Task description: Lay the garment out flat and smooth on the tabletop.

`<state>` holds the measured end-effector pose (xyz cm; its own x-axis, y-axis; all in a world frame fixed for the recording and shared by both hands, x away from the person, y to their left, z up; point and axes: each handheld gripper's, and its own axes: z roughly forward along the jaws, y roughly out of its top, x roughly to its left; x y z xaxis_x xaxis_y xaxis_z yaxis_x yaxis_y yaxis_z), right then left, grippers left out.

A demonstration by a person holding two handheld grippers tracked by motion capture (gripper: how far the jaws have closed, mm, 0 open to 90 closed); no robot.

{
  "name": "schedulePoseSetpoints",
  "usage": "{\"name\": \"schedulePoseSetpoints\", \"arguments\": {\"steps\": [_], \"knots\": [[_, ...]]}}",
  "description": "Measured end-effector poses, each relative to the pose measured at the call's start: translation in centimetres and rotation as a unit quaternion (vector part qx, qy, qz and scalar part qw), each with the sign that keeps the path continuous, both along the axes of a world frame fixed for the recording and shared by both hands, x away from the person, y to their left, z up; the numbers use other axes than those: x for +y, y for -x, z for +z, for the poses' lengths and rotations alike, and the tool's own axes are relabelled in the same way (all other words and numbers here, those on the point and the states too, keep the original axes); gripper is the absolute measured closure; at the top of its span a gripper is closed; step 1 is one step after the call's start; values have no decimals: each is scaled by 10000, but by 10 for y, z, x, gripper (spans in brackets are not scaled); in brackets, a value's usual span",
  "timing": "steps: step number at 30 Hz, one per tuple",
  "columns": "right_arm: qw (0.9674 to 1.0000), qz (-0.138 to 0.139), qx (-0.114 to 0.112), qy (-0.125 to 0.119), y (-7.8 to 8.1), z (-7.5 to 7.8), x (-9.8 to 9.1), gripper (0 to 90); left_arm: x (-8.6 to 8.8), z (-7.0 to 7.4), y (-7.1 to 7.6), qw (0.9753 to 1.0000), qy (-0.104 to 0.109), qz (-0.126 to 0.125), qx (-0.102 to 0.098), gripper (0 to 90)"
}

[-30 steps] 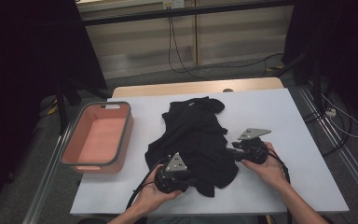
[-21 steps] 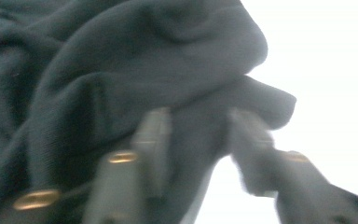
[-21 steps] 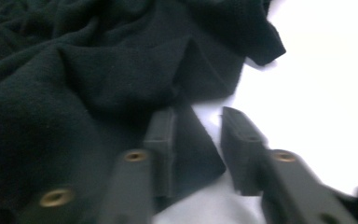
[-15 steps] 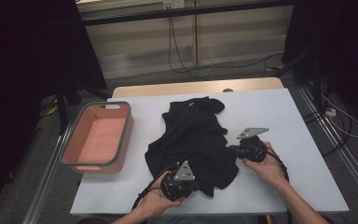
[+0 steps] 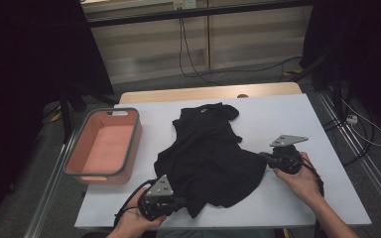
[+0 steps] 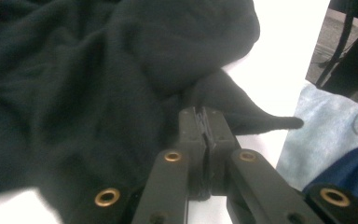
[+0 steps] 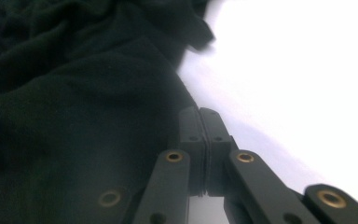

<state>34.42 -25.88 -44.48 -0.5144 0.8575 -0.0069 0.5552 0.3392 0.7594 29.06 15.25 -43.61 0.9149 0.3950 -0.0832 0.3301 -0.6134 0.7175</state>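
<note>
at the table's near edge, we have both grippers clenched on the black shirt (image 5: 211,156).
left gripper (image 5: 178,202) pinches the near hem, right gripper (image 5: 267,157) the right-hand hem; such thin bites could slip, letting the cloth drop bunched, away from the pink bin (image 5: 79,153).

Your left hand (image 5: 131,223) is cut off by the high view's bottom edge. The black garment (image 6: 74,84) runs off both gripper views, so you can't see its outline there.
</note>
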Motion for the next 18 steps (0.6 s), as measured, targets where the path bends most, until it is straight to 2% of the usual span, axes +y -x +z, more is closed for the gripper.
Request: {"name": "schedulePoseSetpoints", "arguments": {"steps": [1,4,6,8,10,12,13,15,18], "knots": [[10000,-37,-10,7,3,1,-4,900,5,1,-1,10000,49,-14,38,882],[9998,-170,-85,23,13,3,-20,899,19,4,-2,10000,48,42,-71,881],[9993,-320,-168,-31,18,3,-32,899,25,6,-3,9998,155,123,-69,881],[9986,-478,-200,-123,22,1,-43,899,30,8,-5,9997,163,163,-115,881],[9980,-587,-201,-96,21,-2,-49,899,33,8,-7,9996,185,187,-121,881],[9982,-559,-147,-185,20,-3,-51,896,35,6,-8,9996,204,189,-83,875],[9984,-511,-114,-229,19,-4,-51,888,35,5,-8,9995,237,215,10,864],[9986,-441,-107,-255,20,-6,-46,858,30,3,-6,9996,215,195,17,836],[9992,-336,-169,-159,20,-5,-37,734,23,4,-5,9997,210,142,21,740]]}}
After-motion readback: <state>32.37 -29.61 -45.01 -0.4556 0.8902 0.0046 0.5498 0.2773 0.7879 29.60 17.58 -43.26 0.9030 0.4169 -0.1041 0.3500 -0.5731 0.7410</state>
